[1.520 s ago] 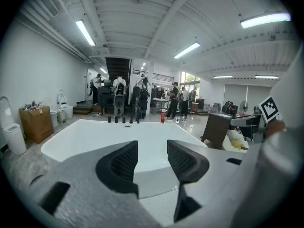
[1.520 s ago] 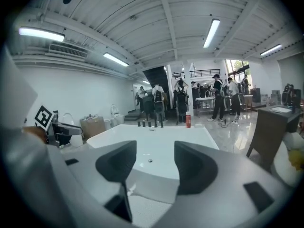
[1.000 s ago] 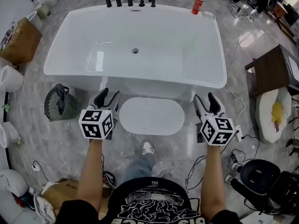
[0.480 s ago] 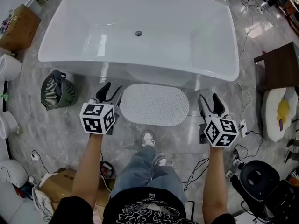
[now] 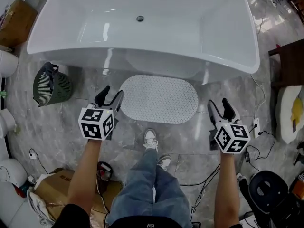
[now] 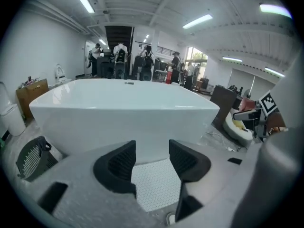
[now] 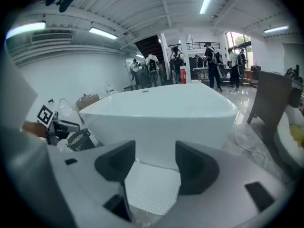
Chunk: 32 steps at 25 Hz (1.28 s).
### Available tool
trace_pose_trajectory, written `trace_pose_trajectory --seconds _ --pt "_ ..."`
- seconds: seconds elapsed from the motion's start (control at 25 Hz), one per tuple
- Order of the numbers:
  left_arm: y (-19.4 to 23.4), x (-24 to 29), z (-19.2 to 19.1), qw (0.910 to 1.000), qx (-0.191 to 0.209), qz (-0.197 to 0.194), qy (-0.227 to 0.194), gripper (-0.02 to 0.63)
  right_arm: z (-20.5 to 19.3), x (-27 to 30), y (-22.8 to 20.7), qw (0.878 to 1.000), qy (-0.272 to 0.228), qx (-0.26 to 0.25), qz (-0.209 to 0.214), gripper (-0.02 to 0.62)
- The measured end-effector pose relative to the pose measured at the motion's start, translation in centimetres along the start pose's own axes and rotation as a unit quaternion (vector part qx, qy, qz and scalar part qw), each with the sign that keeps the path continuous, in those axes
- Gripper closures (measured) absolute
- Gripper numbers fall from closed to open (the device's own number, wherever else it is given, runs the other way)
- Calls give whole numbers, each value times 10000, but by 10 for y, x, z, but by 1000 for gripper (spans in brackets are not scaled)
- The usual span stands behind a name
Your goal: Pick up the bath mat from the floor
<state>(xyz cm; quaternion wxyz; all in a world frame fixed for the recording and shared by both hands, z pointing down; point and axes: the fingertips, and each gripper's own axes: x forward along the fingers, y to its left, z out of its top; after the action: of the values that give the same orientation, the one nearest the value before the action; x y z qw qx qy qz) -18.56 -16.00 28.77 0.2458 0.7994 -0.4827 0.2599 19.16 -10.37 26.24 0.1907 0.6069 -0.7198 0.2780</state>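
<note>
A white oval bath mat [image 5: 158, 99] with a dotted surface lies flat on the grey floor in front of the white bathtub [image 5: 142, 27]. My left gripper [image 5: 109, 98] hangs above the floor at the mat's left end, jaws apart, nothing between them. My right gripper [image 5: 221, 109] is off the mat's right end, open too and empty. In the left gripper view the mat [image 6: 154, 183] shows through the gap of the left gripper [image 6: 150, 156]. In the right gripper view the mat [image 7: 153, 190] lies below the open right gripper [image 7: 155, 161].
A dark slatted waste basket [image 5: 50, 85] stands left of the mat. Cables [image 5: 259, 127] and a power strip lie on the floor at right, by a dark wooden stand [image 5: 288, 65]. The person's shoes [image 5: 151, 139] are just behind the mat. Cardboard boxes [image 5: 52, 189] sit lower left.
Both grippers have come down toward the floor beside the mat's two ends. The head view has dropped and moved nearer, so tub and mat look larger. Both grippers stay open.
</note>
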Motion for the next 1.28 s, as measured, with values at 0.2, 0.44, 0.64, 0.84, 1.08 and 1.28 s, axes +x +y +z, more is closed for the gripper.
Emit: trace_pose_trajectory --seconds 0.2,0.44,0.64,0.84,1.08,1.28 --pt "2 24 -64 9998 -158 57 92 367 -66 24 -12 9997 189 -42 114 324" --pt "9 56 -120 9998 -73 -8 158 348 -130 57 -25 9993 316 27 198 307" --pt "22 83 -176 9996 -95 14 249 316 -186 79 -33 9988 413 -134 241 290" --pt "28 114 -231 9993 -219 52 300 302 -242 103 -45 9980 547 -163 269 281" --pt "37 149 -285 9986 -382 136 339 287 -294 137 -62 9979 583 38 264 266" --pt "59 181 -322 9976 -508 261 383 276 -323 171 -79 9981 567 -62 238 263"
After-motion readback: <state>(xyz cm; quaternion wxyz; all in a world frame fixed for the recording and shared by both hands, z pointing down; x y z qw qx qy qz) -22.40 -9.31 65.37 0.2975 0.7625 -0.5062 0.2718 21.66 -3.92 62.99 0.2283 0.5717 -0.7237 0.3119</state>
